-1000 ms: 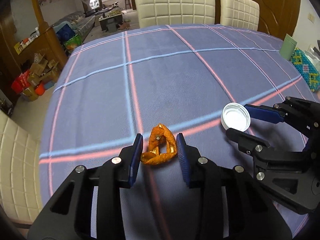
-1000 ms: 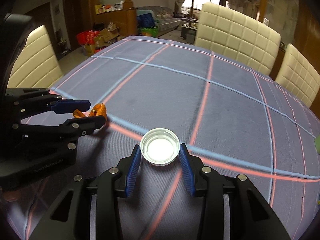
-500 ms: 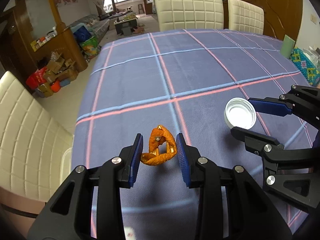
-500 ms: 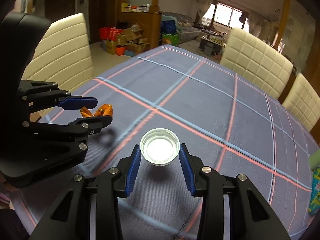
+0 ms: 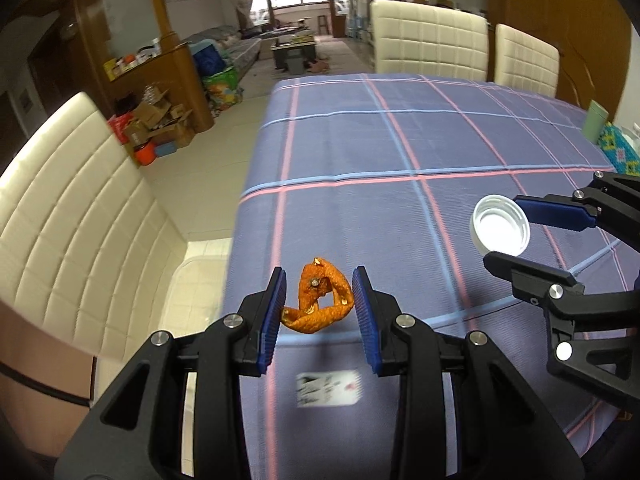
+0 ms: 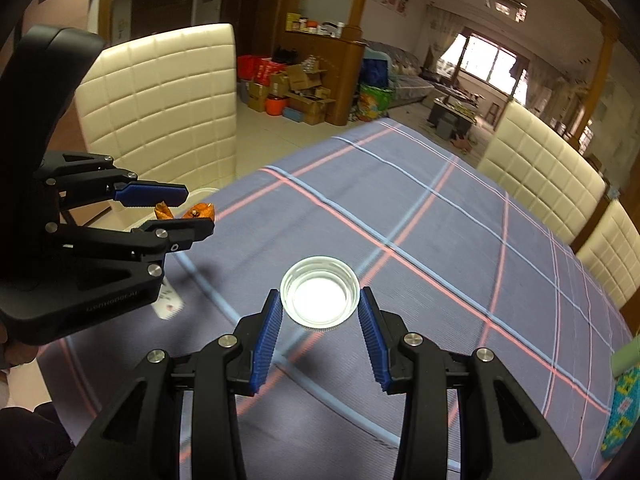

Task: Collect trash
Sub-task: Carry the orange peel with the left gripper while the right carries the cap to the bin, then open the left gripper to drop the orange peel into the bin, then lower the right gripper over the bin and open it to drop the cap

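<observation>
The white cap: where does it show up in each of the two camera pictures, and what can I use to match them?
Left wrist view: the white cap sits at the right edge, pinched in the right gripper that reaches in from the side.
Right wrist view: the cap is low in the centre, between that gripper's own blue pads.
Shared landmark: the orange peel held in the left gripper, over the checked tablecloth.

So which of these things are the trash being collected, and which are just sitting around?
Part of the job:
- orange peel, gripped in the left tool
- white cap, gripped in the right tool

Just lying about:
- small printed slip on the tablecloth
- green cup
- patterned box
- cream chairs
</observation>
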A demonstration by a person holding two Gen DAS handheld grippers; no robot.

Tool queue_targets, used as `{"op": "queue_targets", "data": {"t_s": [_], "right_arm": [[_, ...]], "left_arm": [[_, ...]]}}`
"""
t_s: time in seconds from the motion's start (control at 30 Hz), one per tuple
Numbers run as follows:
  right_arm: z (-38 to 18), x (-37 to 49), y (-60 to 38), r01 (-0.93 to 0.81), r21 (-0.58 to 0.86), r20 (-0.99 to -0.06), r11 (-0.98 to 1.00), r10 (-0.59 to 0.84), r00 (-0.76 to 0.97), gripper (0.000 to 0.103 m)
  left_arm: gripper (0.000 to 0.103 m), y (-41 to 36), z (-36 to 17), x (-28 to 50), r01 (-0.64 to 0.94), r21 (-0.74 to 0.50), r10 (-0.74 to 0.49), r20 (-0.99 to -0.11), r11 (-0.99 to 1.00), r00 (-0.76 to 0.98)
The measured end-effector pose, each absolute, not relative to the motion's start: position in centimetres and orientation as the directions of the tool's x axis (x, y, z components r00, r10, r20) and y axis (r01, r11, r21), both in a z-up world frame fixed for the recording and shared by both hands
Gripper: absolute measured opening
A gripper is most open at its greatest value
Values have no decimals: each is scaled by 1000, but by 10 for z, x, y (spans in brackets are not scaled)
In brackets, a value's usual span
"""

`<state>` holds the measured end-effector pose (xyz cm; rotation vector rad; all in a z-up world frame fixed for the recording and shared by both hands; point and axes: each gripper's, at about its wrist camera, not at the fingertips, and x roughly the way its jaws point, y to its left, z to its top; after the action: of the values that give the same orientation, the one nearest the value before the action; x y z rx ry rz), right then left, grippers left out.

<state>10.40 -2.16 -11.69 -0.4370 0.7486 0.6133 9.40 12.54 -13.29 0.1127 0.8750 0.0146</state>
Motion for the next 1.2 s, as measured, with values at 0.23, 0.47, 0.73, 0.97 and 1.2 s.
{"op": "queue_targets", "data": {"t_s": [0.23, 0.47, 0.73, 0.97, 1.2], "right_arm": [[-114, 99, 18, -704, -156, -733, 693, 396, 552, 39], [-117, 100, 53, -740, -147, -736, 657, 427, 525, 39], [-120, 105, 90, -774, -132, -740, 619, 458, 492, 39], [-126, 112, 106, -789, -127, -750, 601, 462, 473, 39], [-137, 120, 111, -789, -119, -764, 602, 452, 460, 39]], "left_arm": [[36, 167, -130, 76, -61, 118, 130, -754, 991, 644], [36, 212, -134, 67, -148, 118, 185, -757, 982, 627], [36, 255, -145, 64, -227, 99, 219, -768, 969, 602], [37, 275, -160, 70, -257, 76, 215, -791, 964, 572], [98, 291, -167, 72, -330, 67, 256, -779, 942, 572]]}}
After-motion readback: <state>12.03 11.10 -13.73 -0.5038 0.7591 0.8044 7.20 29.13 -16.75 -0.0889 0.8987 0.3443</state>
